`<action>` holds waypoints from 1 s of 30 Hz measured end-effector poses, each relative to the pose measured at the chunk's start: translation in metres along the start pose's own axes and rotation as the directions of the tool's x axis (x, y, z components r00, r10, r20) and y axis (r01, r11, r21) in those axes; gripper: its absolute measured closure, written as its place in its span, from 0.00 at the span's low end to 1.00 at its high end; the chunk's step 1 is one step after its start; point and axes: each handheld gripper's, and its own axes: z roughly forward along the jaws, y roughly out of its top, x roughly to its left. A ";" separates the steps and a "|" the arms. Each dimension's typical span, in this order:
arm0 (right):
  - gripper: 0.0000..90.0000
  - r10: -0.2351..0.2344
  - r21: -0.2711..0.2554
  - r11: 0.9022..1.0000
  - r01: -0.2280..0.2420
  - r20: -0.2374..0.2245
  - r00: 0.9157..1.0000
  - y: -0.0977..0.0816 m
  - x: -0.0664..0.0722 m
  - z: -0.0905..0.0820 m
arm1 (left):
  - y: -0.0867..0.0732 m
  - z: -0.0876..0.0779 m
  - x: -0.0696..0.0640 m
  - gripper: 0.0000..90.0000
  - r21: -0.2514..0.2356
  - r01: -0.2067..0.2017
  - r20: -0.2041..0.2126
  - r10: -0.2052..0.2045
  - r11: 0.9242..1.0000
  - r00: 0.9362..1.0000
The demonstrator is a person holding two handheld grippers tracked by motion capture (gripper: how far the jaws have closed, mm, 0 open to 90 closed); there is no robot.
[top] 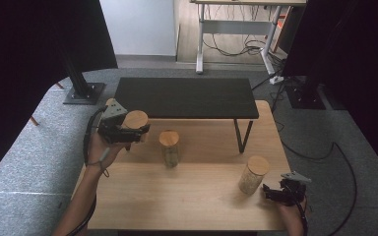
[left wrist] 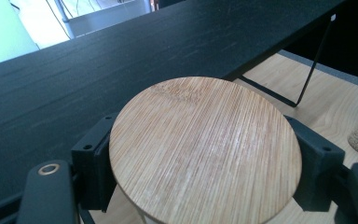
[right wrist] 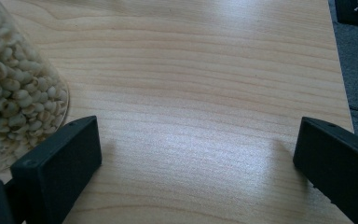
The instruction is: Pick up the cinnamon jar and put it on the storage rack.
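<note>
Between left gripper [top: 137,132] pads, bamboo-lidded jar [top: 136,121] is clamped just under lid, held off wooden table [top: 187,206]; black shelf [top: 187,97] seen just beyond it; second jar [top: 169,147] stands to its right, apart. Right gripper [top: 270,192] rests low at table's near right corner, jaws spread wide, nothing gripped; bean-filled jar [right wrist: 14,84] stands just beside its left jaw

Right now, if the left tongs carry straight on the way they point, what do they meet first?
Probably the black shelf. The left tongs, shut on the bamboo-lidded jar, face its top surface and front edge just ahead; depth is hard to judge, so the jar might pass over the edge.
</note>
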 end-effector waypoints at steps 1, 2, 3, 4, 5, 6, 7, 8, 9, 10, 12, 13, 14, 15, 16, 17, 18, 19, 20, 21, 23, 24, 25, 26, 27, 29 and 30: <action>0.01 0.000 0.000 1.000 0.000 0.000 1.000 0.000 0.000 0.000 | 0.001 0.000 0.000 0.26 0.001 -0.002 -0.001 0.002 1.000 1.000; 0.01 0.000 0.000 1.000 0.000 0.000 1.000 0.000 0.000 0.000 | 0.002 0.001 0.001 0.26 0.002 -0.004 -0.002 0.004 1.000 1.000; 0.01 0.000 0.000 1.000 0.000 0.000 1.000 0.000 0.000 0.000 | 0.003 0.002 0.001 0.26 0.001 -0.005 -0.003 0.005 1.000 1.000; 0.01 0.000 0.000 1.000 0.000 0.000 1.000 0.000 0.000 0.000 | 0.003 0.003 0.001 0.26 0.000 -0.004 -0.004 0.004 1.000 1.000; 0.01 0.000 0.000 1.000 0.000 0.000 1.000 0.000 0.000 0.000 | 0.004 0.004 0.001 0.26 -0.001 -0.003 -0.003 0.003 1.000 1.000; 0.01 0.000 0.000 1.000 0.000 0.000 1.000 0.000 0.000 0.000 | 0.005 0.004 0.002 0.26 -0.001 -0.001 -0.001 0.001 1.000 1.000; 0.01 -0.001 0.000 1.000 0.001 0.000 1.000 0.000 0.000 0.000 | 0.005 0.005 0.002 0.26 -0.001 0.002 0.000 -0.002 1.000 1.000; 0.01 0.000 0.000 1.000 0.000 0.000 1.000 0.000 0.000 0.000 | 0.006 0.006 0.003 0.26 -0.001 0.001 0.001 -0.001 1.000 1.000; 0.01 -0.001 0.000 1.000 0.001 0.000 1.000 0.000 0.000 0.000 | 0.007 0.006 0.003 0.26 -0.001 0.002 0.001 -0.002 1.000 1.000; 0.01 0.000 0.000 1.000 0.000 0.000 1.000 0.000 0.000 0.000 | 0.008 0.007 0.004 0.26 0.000 0.002 0.000 -0.002 1.000 1.000; 0.01 0.000 0.000 1.000 0.000 0.000 1.000 0.000 0.000 0.000 | 0.009 0.007 0.005 0.26 -0.001 0.003 -0.001 -0.003 1.000 1.000; 0.01 0.000 0.000 1.000 0.000 0.000 1.000 0.000 0.000 0.000 | 0.011 0.007 0.006 0.26 -0.001 0.004 -0.001 -0.004 1.000 1.000; 0.01 -0.001 0.000 1.000 0.001 -0.001 1.000 0.000 0.000 0.000 | 0.012 0.007 0.006 0.26 -0.002 0.004 -0.003 -0.004 1.000 1.000; 0.01 -0.001 0.000 1.000 0.001 -0.001 1.000 0.000 0.000 0.000 | 0.013 0.006 0.007 0.26 -0.003 0.004 -0.003 -0.004 1.000 1.000; 0.01 -0.001 0.000 1.000 0.001 -0.001 1.000 0.000 0.000 0.000 | 0.014 0.006 0.007 0.26 -0.004 0.004 -0.004 -0.004 1.000 1.000; 0.01 -0.001 0.000 1.000 0.001 -0.001 1.000 0.000 0.000 0.000 | 0.015 0.006 0.007 0.26 -0.005 0.004 -0.005 -0.004 1.000 1.000; 0.01 -0.001 0.000 1.000 0.001 -0.001 1.000 0.000 0.000 0.000 | 0.017 0.006 0.008 0.26 -0.005 0.003 -0.005 -0.003 1.000 1.000; 0.01 -0.001 0.000 1.000 0.001 -0.001 1.000 0.000 0.000 0.000 | 0.018 0.006 0.008 0.26 -0.006 0.002 -0.006 -0.002 1.000 1.000; 0.01 -0.001 0.000 1.000 0.001 -0.001 1.000 0.000 0.000 0.000 | 0.020 0.006 0.008 0.26 -0.006 -0.001 -0.007 0.001 1.000 1.000; 0.01 -0.001 0.000 1.000 0.001 -0.001 1.000 0.000 0.000 0.000 | 0.021 0.006 0.008 0.26 -0.008 -0.001 -0.008 0.001 1.000 1.000; 0.01 -0.001 0.000 1.000 0.001 -0.001 1.000 0.000 0.000 0.000 | 0.024 0.006 0.008 0.26 -0.009 -0.004 -0.009 0.004 1.000 1.000; 0.01 0.000 0.000 1.000 0.000 -0.001 1.000 0.000 0.000 0.000 | 0.025 0.007 0.008 0.26 -0.010 -0.007 -0.010 0.006 1.000 1.000; 0.01 0.000 0.000 1.000 0.000 -0.001 1.000 0.000 0.000 0.000 | 0.027 0.007 0.009 0.26 -0.011 -0.007 -0.011 0.007 1.000 1.000; 0.01 -0.001 0.000 1.000 0.001 0.000 1.000 0.000 0.000 0.000 | 0.028 0.007 0.009 0.26 -0.011 -0.009 -0.012 0.009 1.000 1.000; 0.01 -0.001 0.000 1.000 0.001 -0.001 1.000 0.000 0.000 0.000 | 0.029 0.008 0.009 0.26 -0.011 -0.009 -0.013 0.009 1.000 1.000; 0.01 -0.001 0.000 1.000 0.001 0.000 1.000 0.000 0.000 0.000 | 0.032 0.009 0.011 0.26 -0.012 -0.011 -0.018 0.011 1.000 1.000; 0.01 -0.001 0.000 1.000 0.001 -0.001 1.000 0.000 0.000 0.000 | 0.033 0.010 0.011 0.26 -0.012 -0.011 -0.019 0.011 1.000 1.000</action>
